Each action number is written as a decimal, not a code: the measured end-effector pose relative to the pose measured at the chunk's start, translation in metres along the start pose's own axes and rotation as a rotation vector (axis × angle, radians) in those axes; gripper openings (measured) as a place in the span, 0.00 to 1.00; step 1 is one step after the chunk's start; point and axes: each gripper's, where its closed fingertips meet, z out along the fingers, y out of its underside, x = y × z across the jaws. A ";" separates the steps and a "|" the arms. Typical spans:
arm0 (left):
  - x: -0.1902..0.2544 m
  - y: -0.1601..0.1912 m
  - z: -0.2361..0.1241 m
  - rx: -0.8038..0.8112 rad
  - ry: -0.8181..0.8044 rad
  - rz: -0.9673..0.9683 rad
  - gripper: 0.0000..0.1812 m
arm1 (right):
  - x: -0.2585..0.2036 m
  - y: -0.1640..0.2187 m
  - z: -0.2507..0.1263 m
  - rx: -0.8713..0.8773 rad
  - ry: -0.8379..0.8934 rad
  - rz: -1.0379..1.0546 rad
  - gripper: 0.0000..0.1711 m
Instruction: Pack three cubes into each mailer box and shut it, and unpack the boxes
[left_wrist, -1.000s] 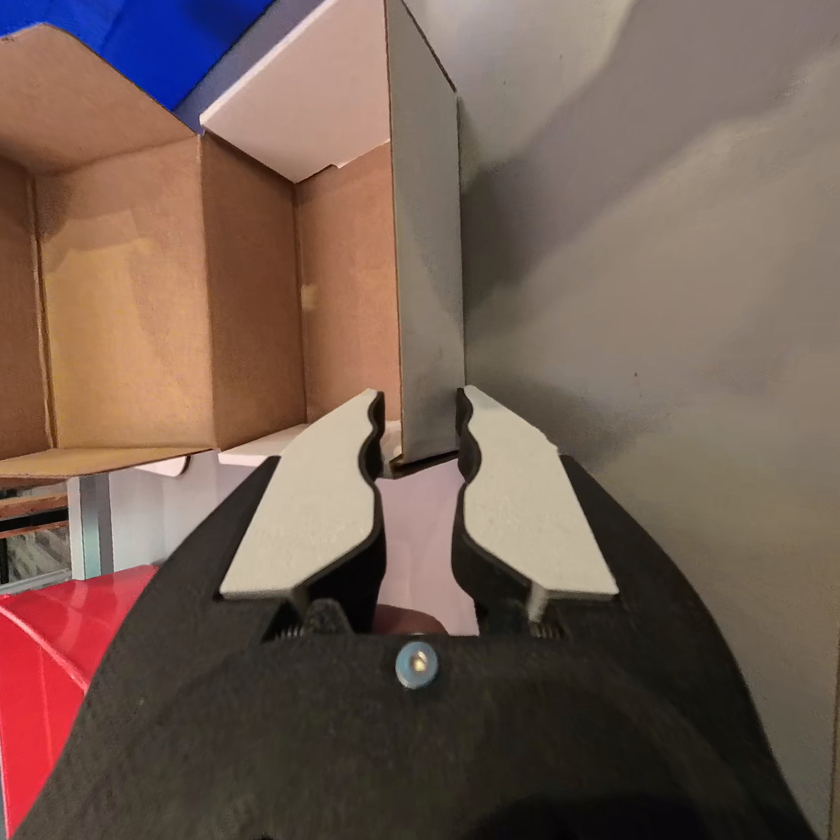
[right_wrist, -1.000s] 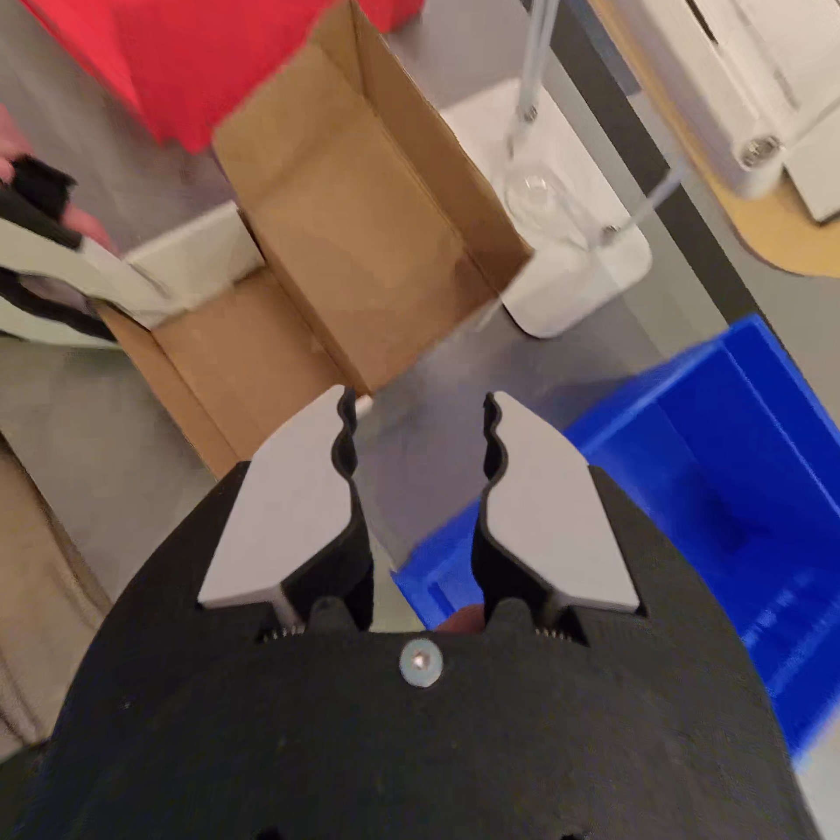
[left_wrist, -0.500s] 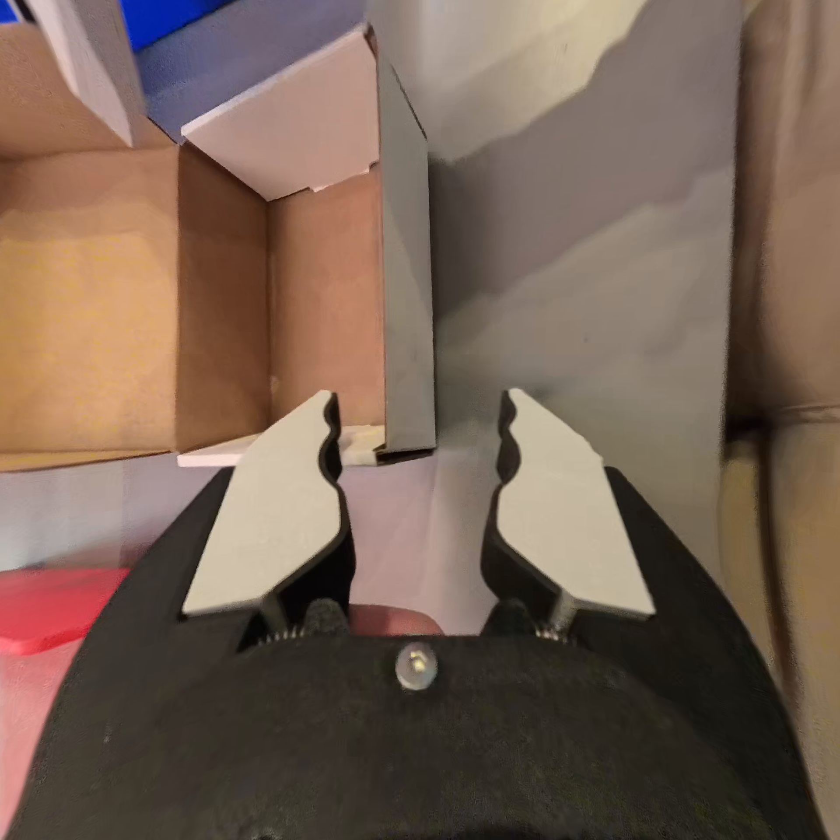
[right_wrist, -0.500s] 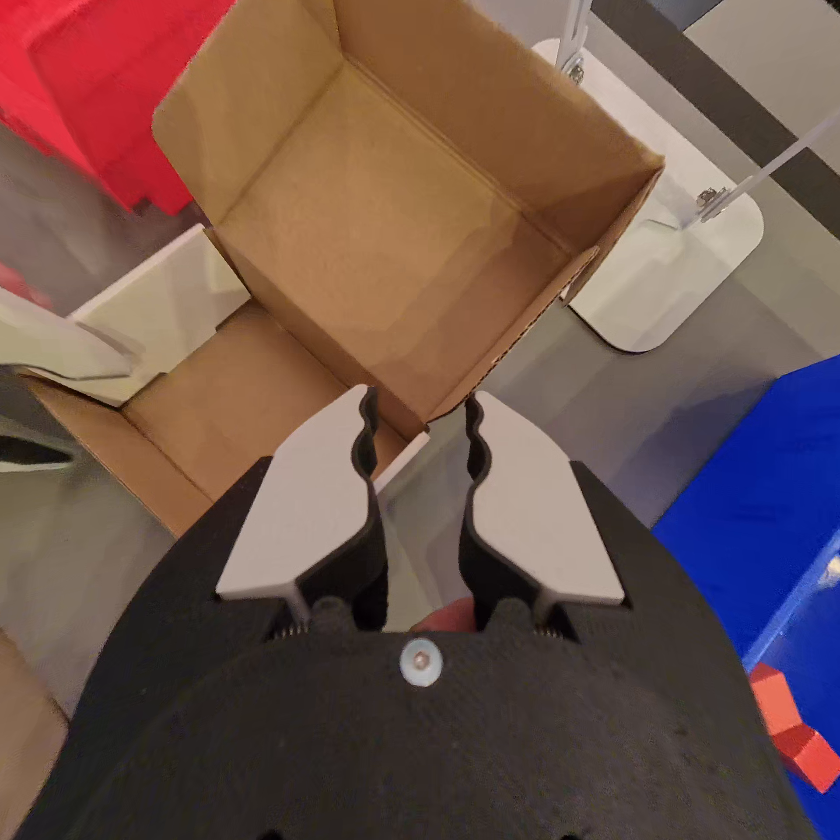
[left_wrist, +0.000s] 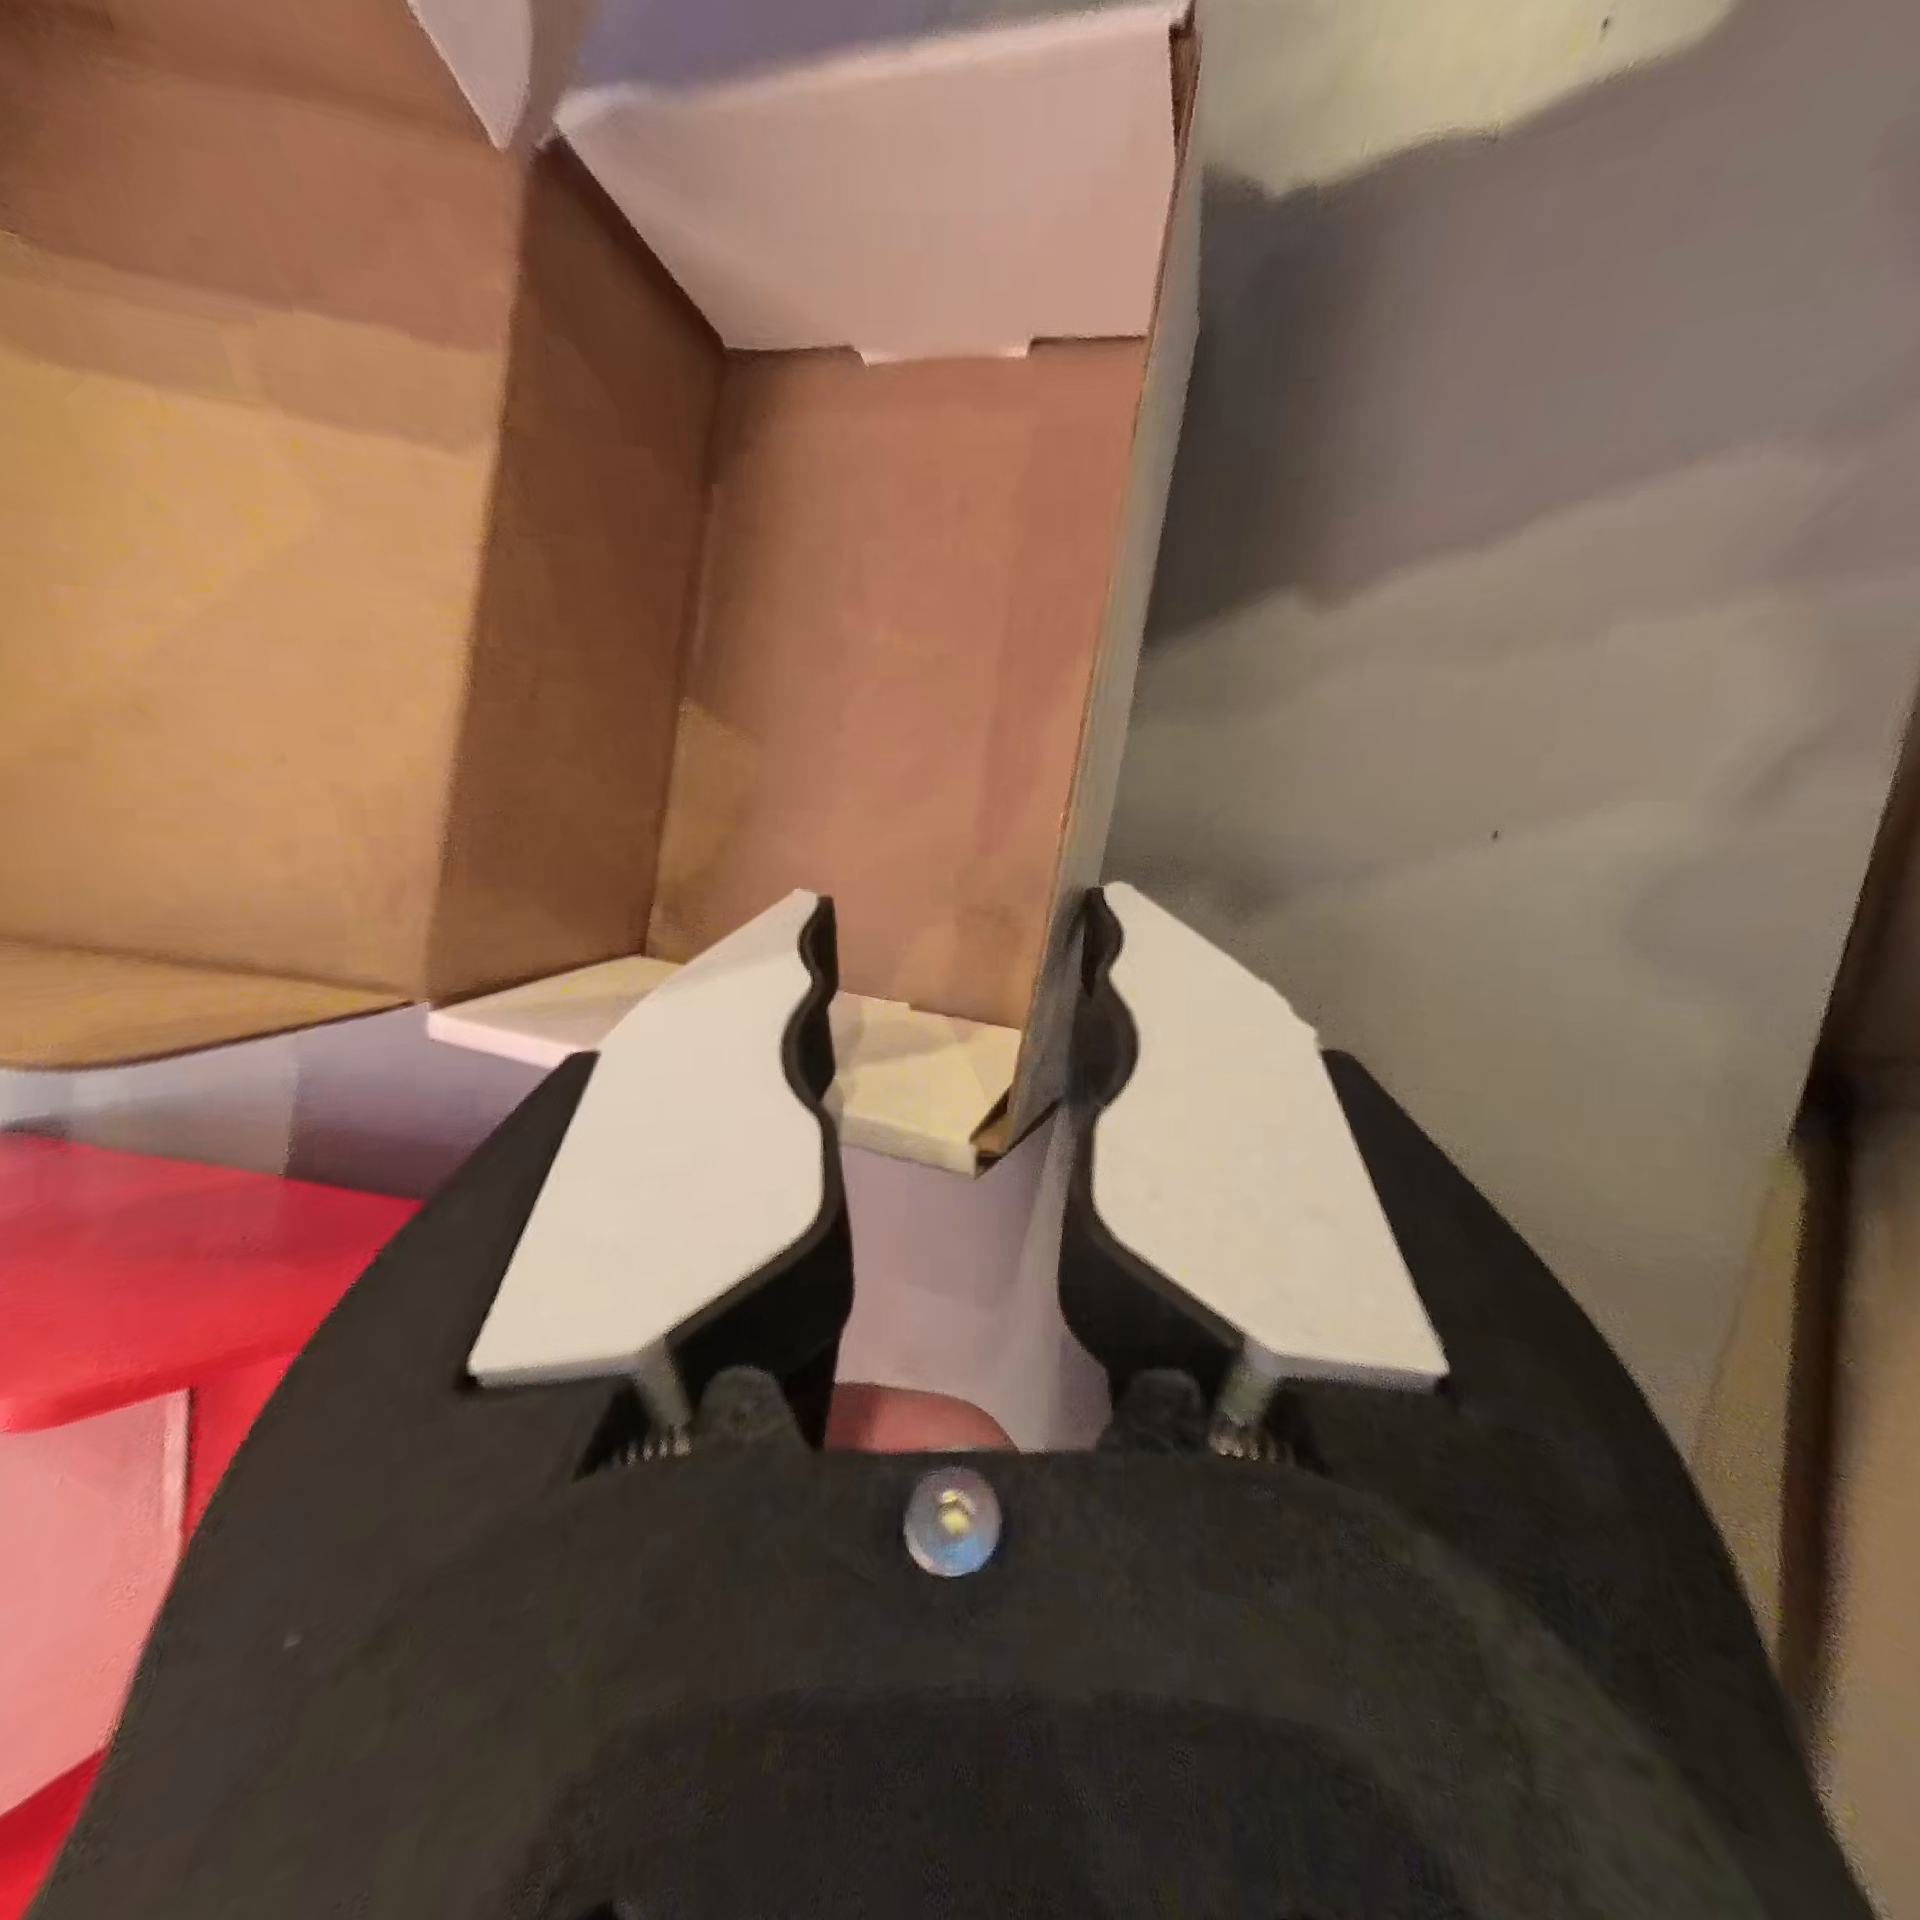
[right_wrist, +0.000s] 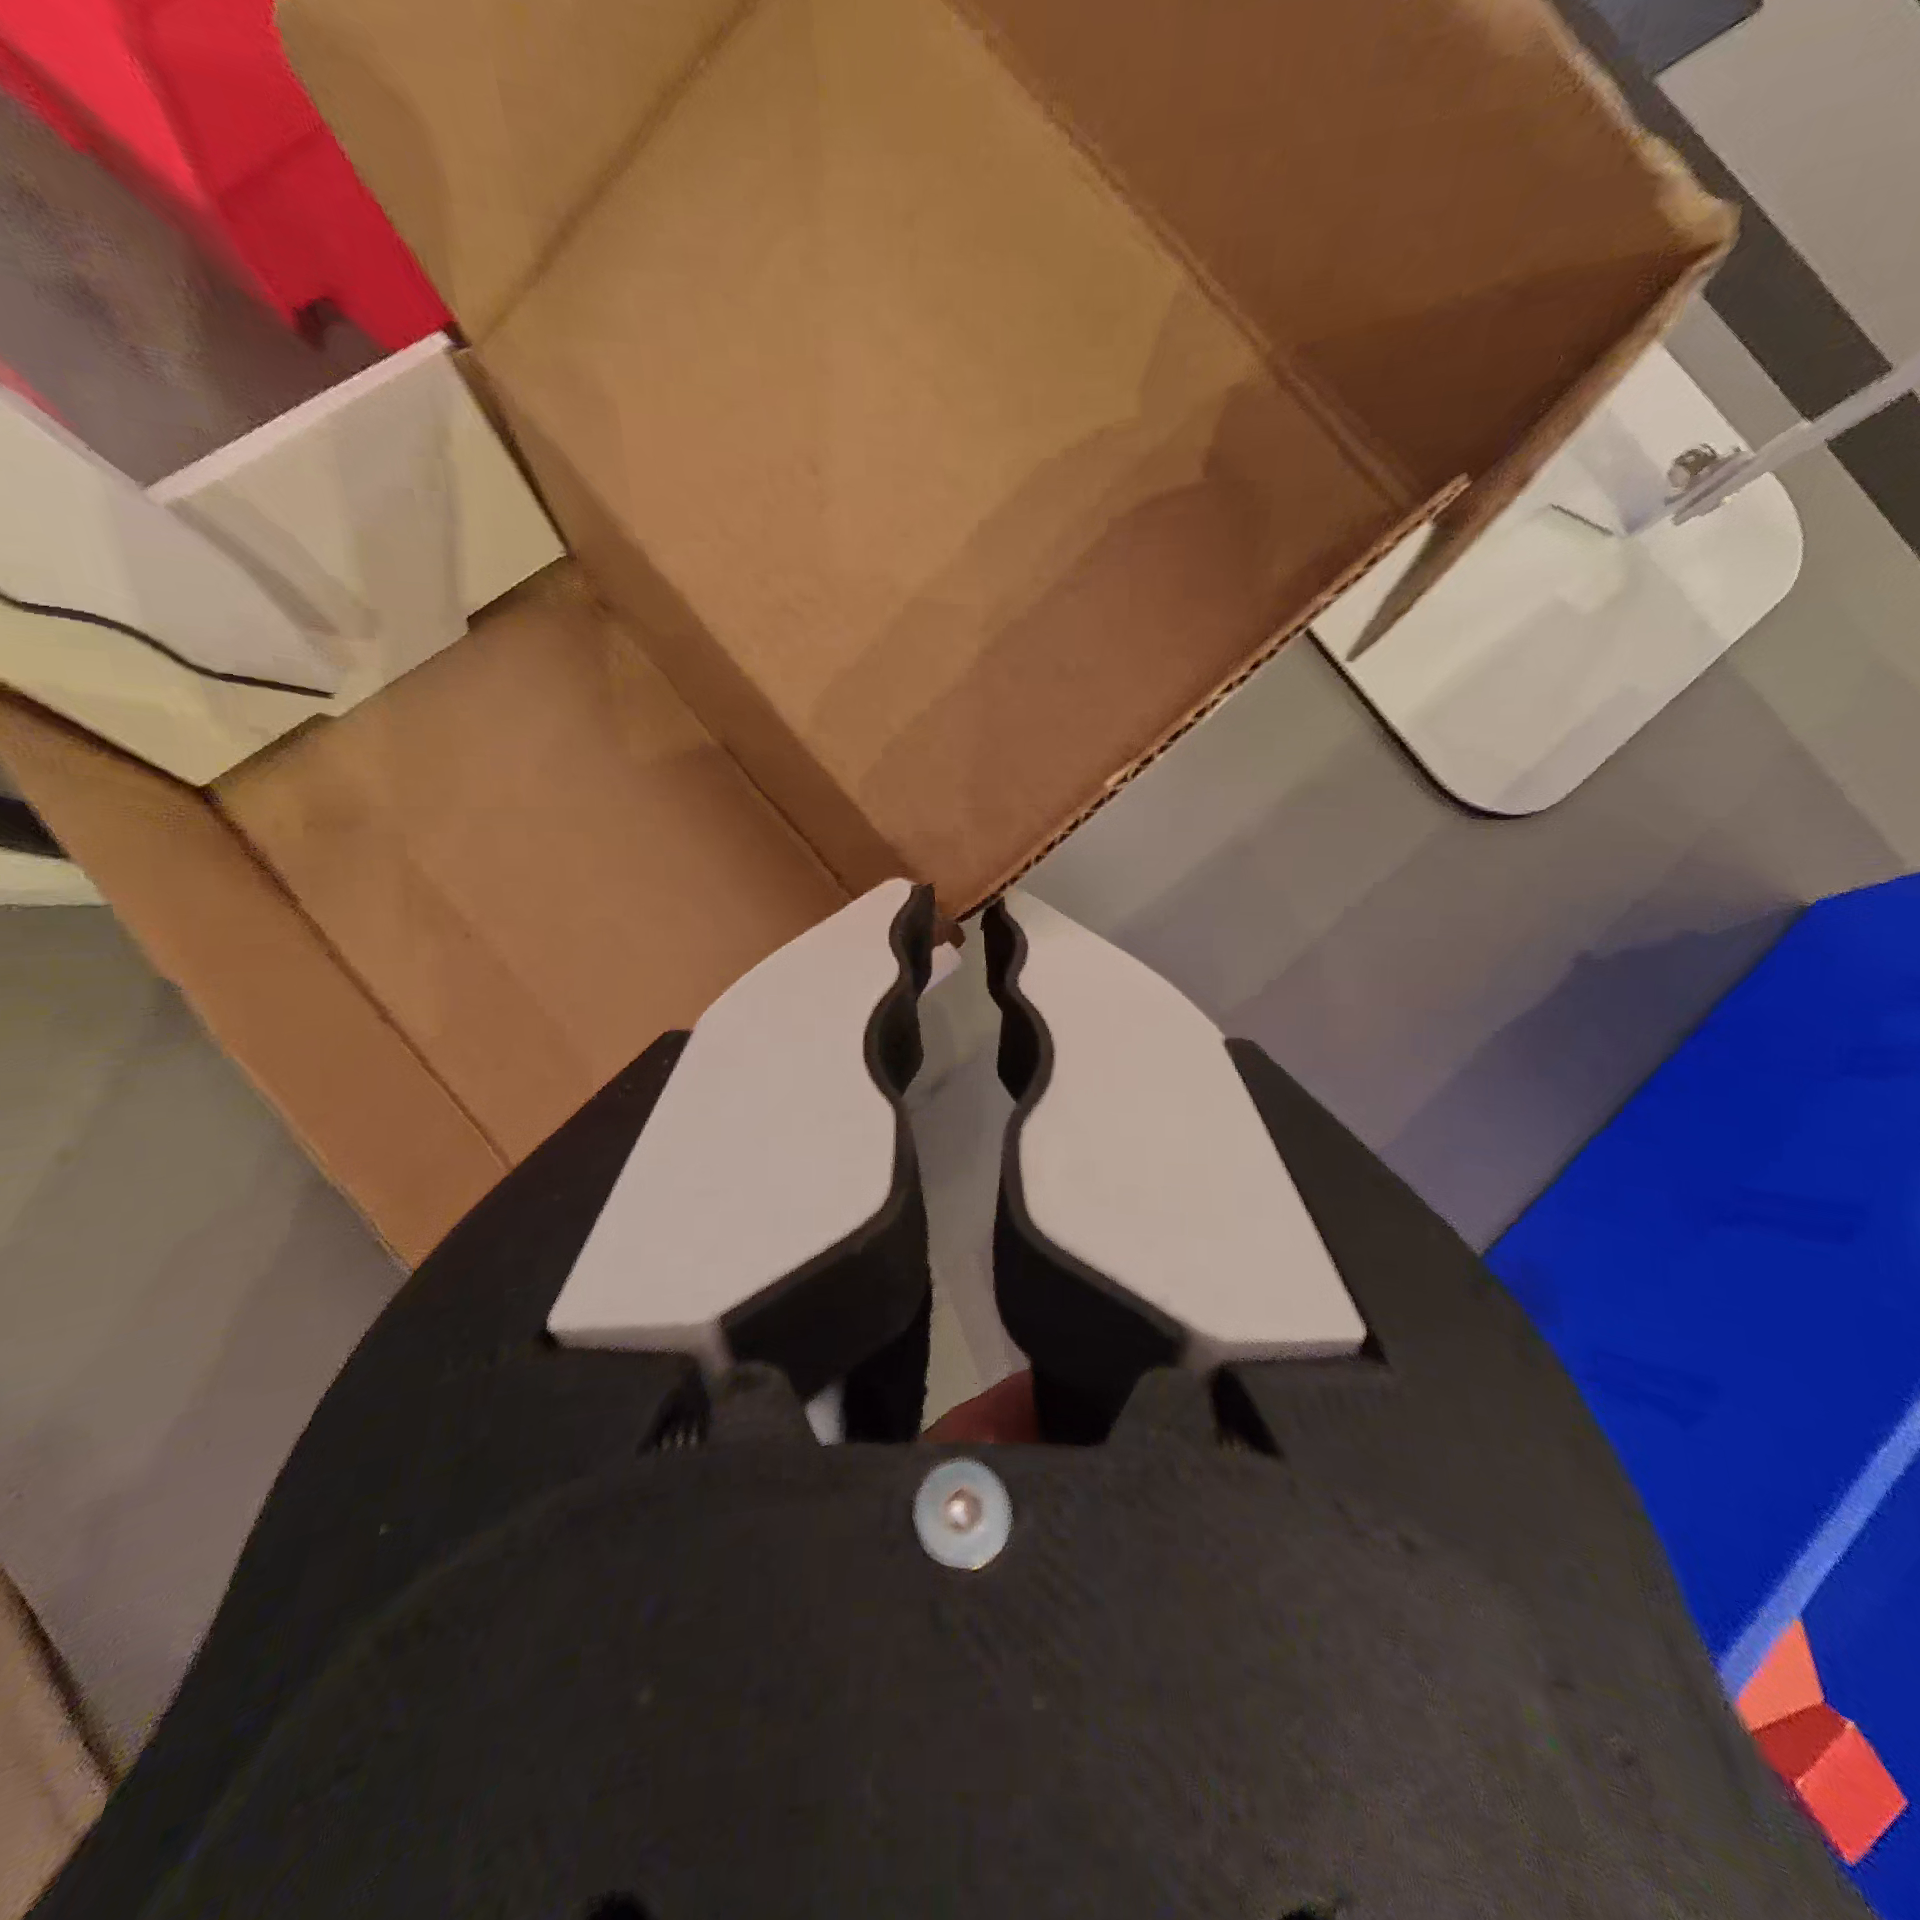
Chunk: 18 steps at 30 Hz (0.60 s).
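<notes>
The left gripper (left_wrist: 956, 961) has re-approached the empty brown corrugated mailer box (right_wrist: 935, 499) w/ white outside — half a sec ago it stood released and clear, now the box's side wall (left_wrist: 1117, 623) sits between its spread jaws, against the right finger, not yet clamped. The right gripper (right_wrist: 951, 914) has narrowed to a slit at the corner of the raised flap (right_wrist: 1195, 727); whether it pinches cardboard I cannot tell. Looks like bracing the box for packing. Red cubes (right_wrist: 1813, 1756) wait in the blue plastic bin (right_wrist: 1714, 1195), low right of the right gripper. Grey counter (left_wrist: 1507, 779) right of the wall is open — a red bin (left_wrist: 156, 1278) crowds the left.
</notes>
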 end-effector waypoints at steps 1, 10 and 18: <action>0.000 0.000 0.001 -0.002 -0.003 -0.010 0.24 | -0.001 0.000 -0.001 0.001 0.011 -0.033 0.05; -0.001 0.005 0.002 -0.046 -0.022 0.013 0.26 | -0.021 0.017 -0.011 -0.057 0.000 -0.225 0.04; -0.001 0.006 0.002 -0.056 -0.029 0.037 0.26 | -0.031 0.031 -0.034 -0.106 -0.129 -0.204 0.11</action>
